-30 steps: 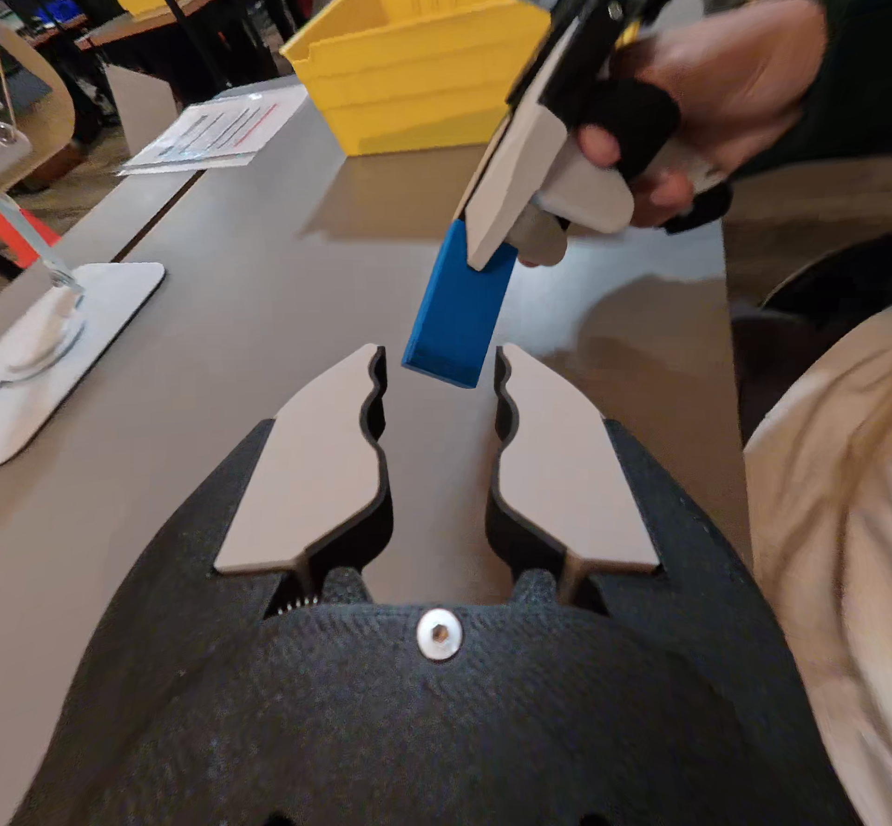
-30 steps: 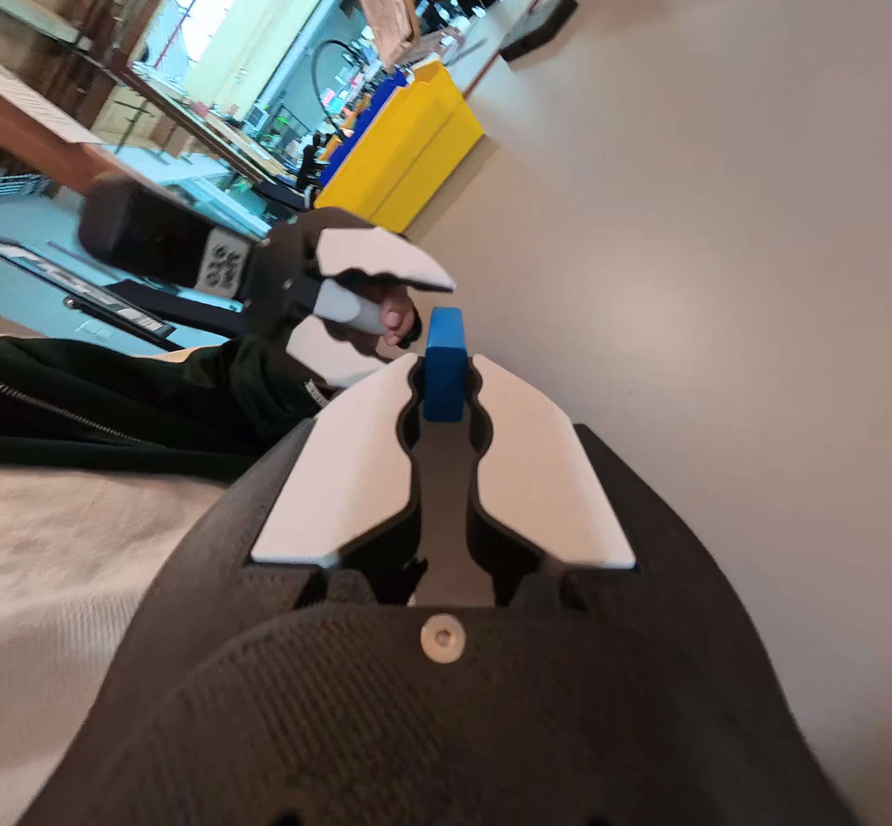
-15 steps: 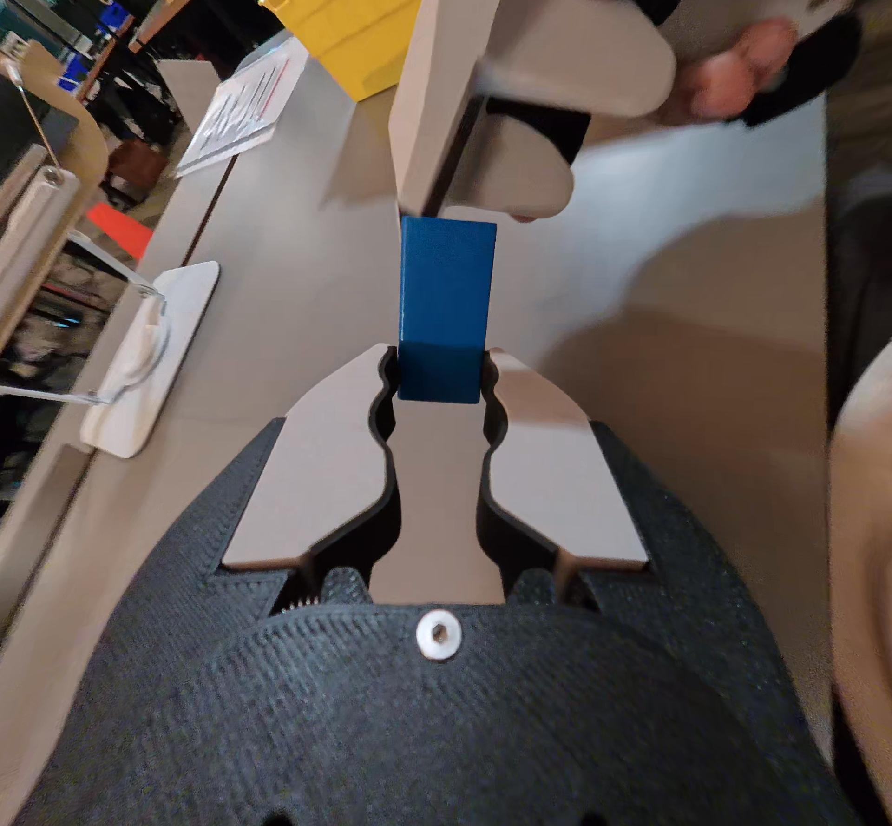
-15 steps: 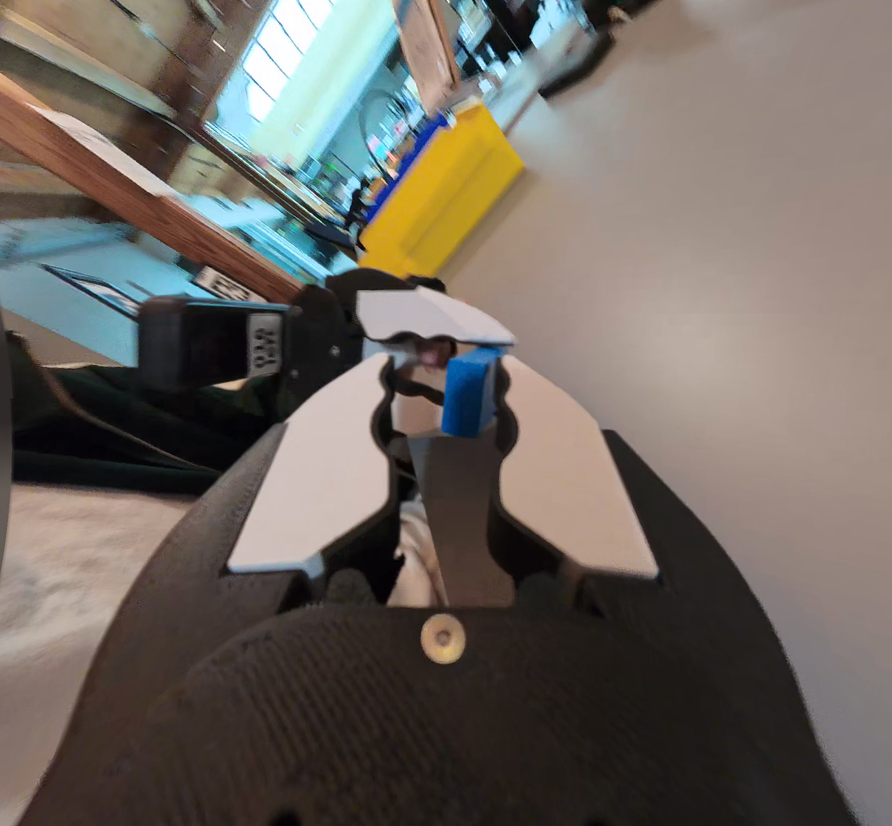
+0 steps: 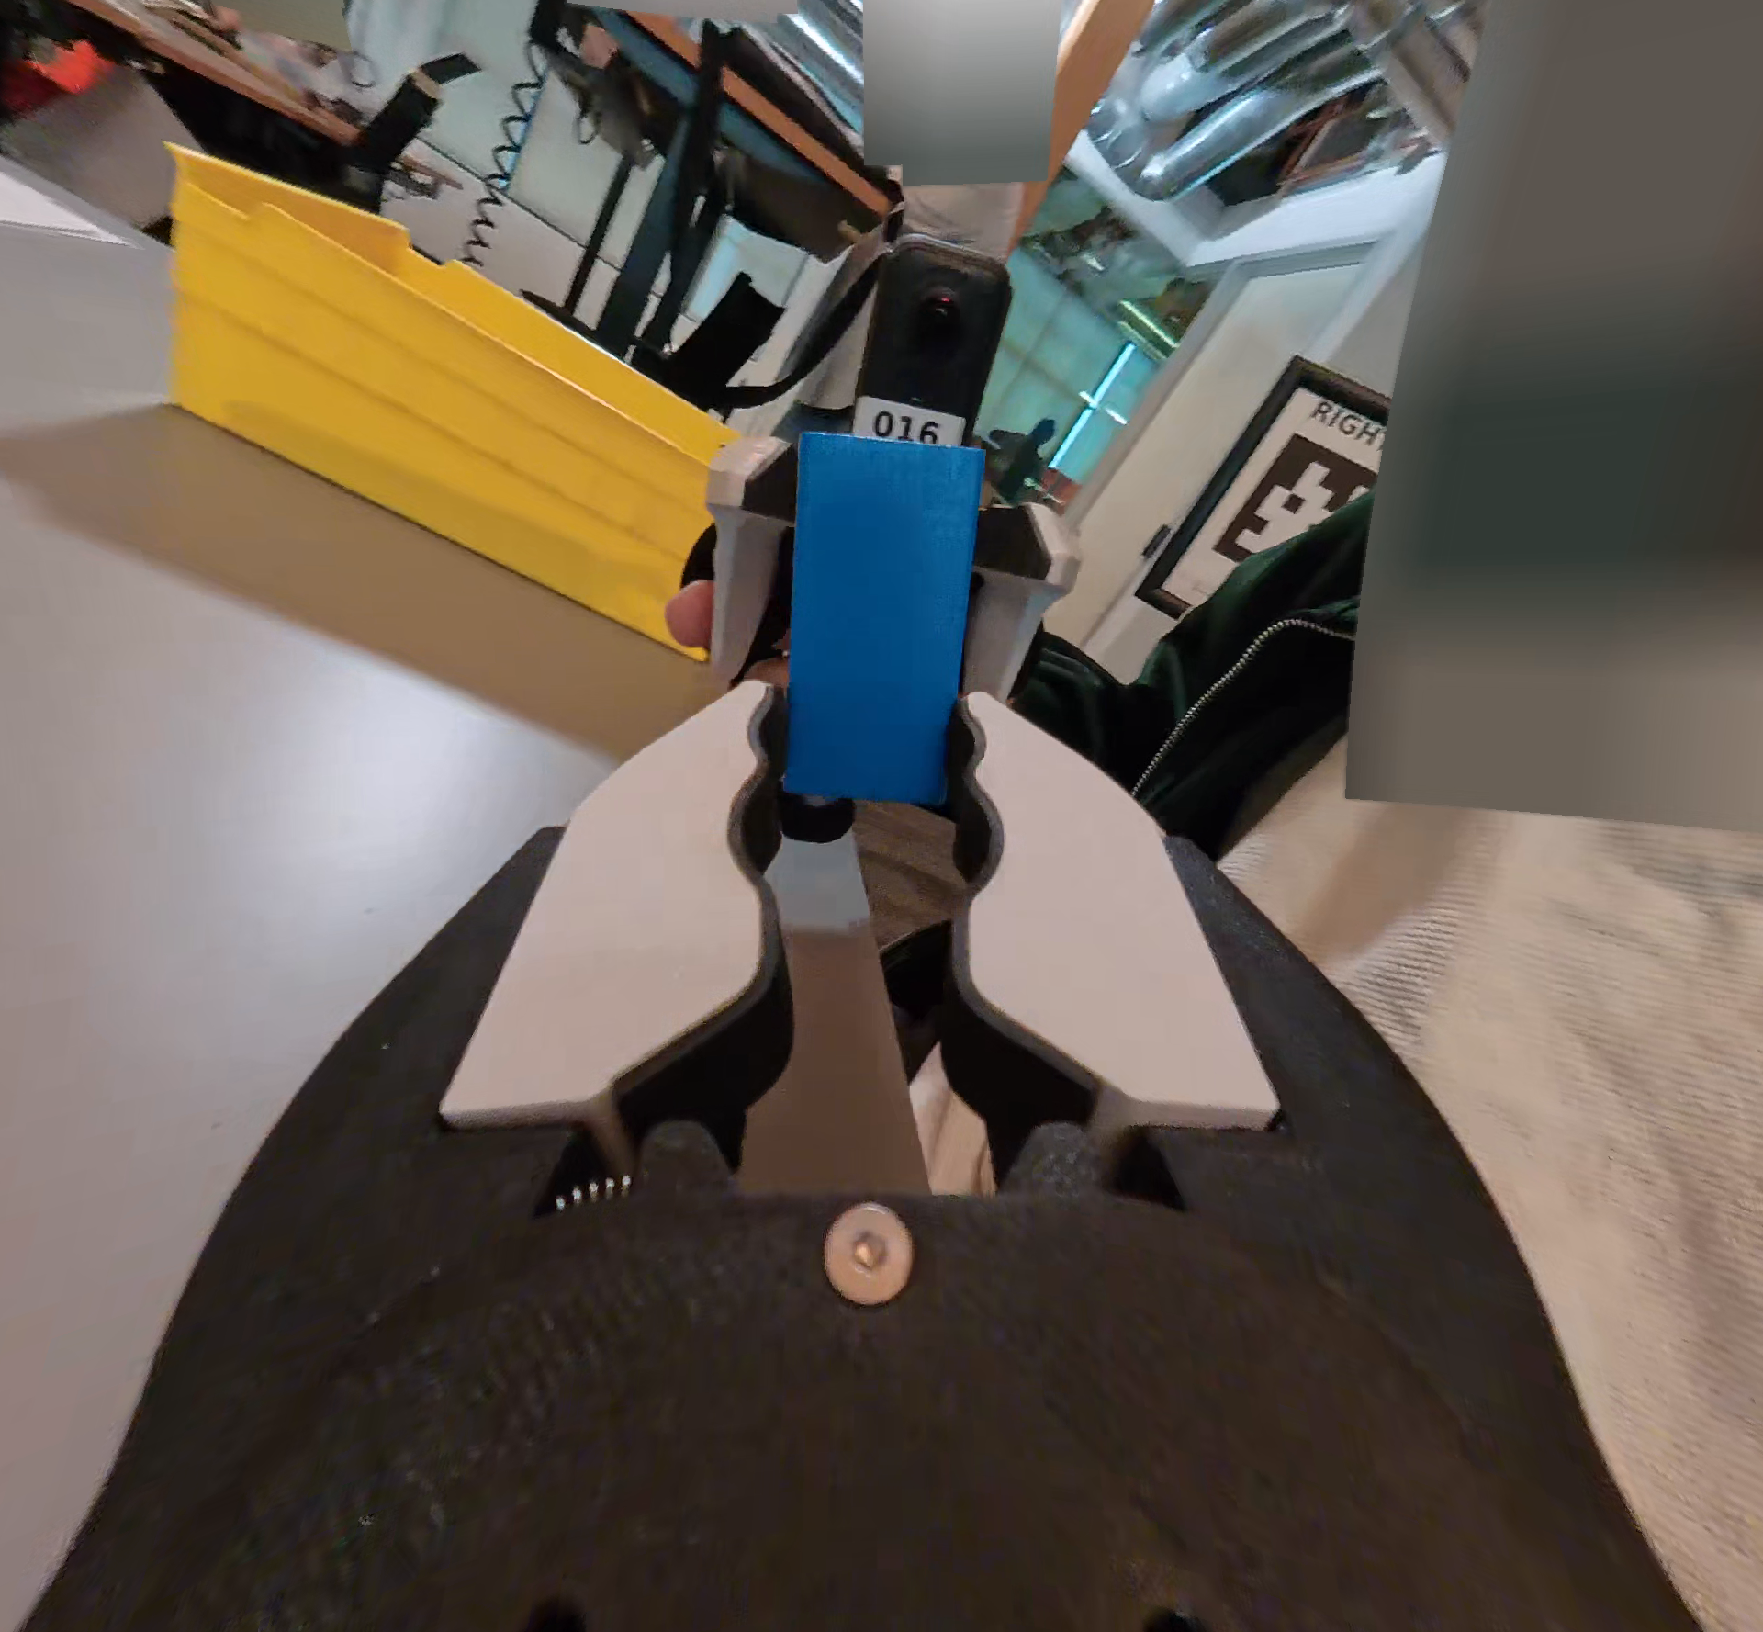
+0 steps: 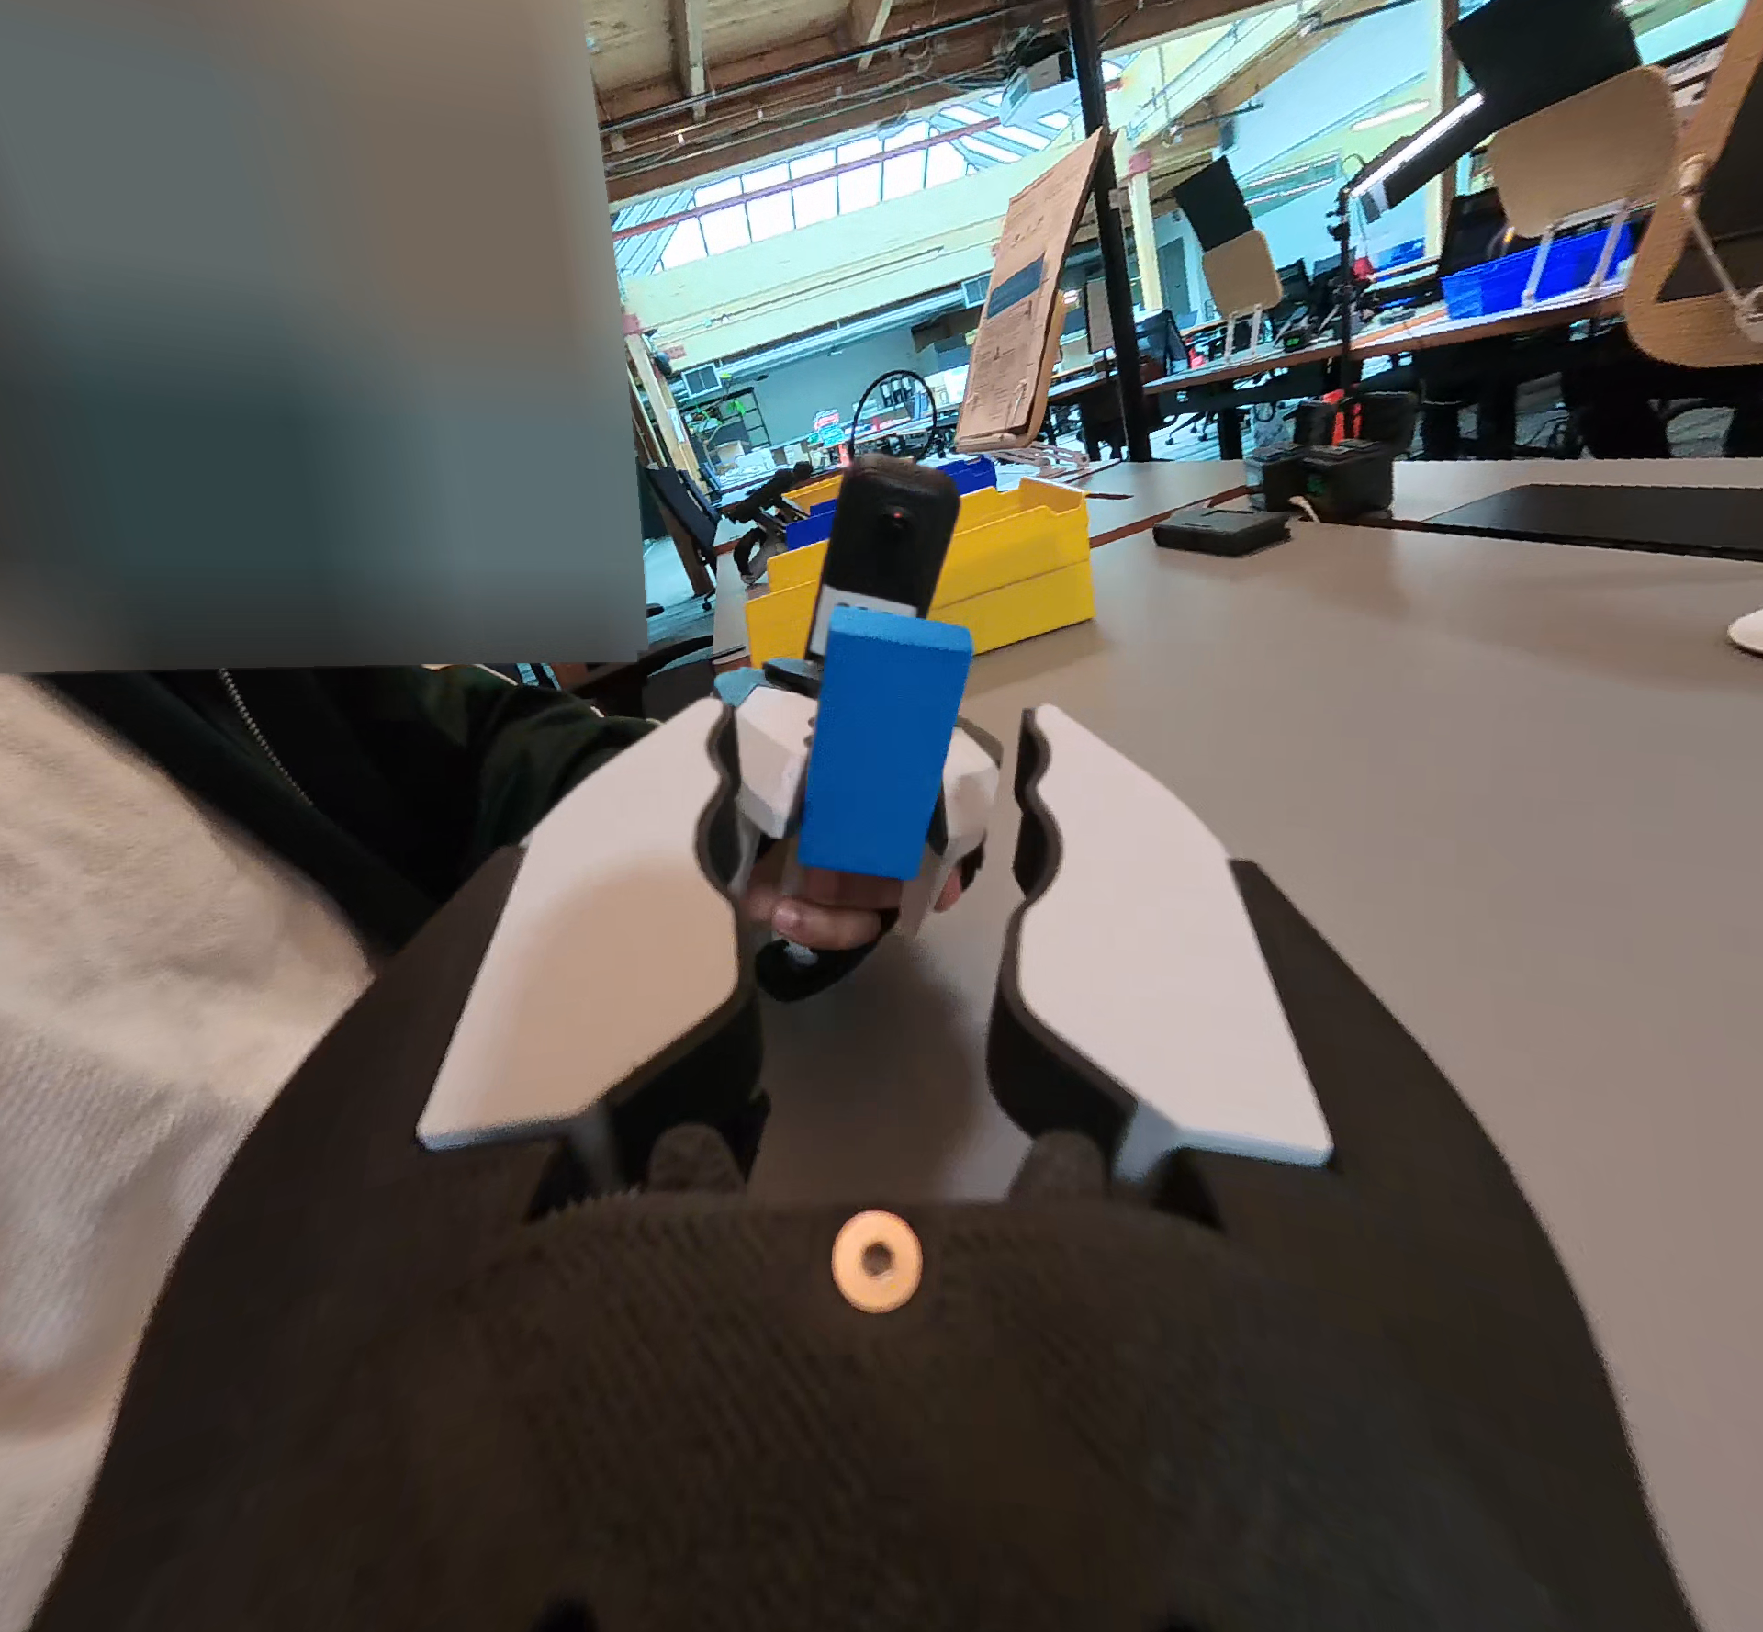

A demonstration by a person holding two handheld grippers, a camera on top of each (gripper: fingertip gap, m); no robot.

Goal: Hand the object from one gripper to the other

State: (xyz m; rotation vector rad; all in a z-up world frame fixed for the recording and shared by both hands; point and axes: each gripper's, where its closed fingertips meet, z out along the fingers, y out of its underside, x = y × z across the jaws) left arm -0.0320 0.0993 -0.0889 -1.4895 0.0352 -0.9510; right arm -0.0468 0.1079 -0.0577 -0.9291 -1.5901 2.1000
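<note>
Here we see a wide grey worktop point(image 6: 1431, 775) with a yellow plastic bin point(image 6: 1011, 560) toward its far edge. Above the worktop, our left gripper point(image 5: 866, 751) pinches the lower end of an upright blue rectangular block point(image 5: 882, 613). Our right gripper point(image 6: 868, 785) faces it, fingers spread wide, clear of the block.

Left tool point(image 5: 863, 751): fingers closed around lower end of blue block point(image 5: 882, 613), held upright. Right tool point(image 6: 868, 813): fingers spread wide, clear of block, facing left tool head-on. Both raised above surface point(image 6: 1431, 727).
</note>
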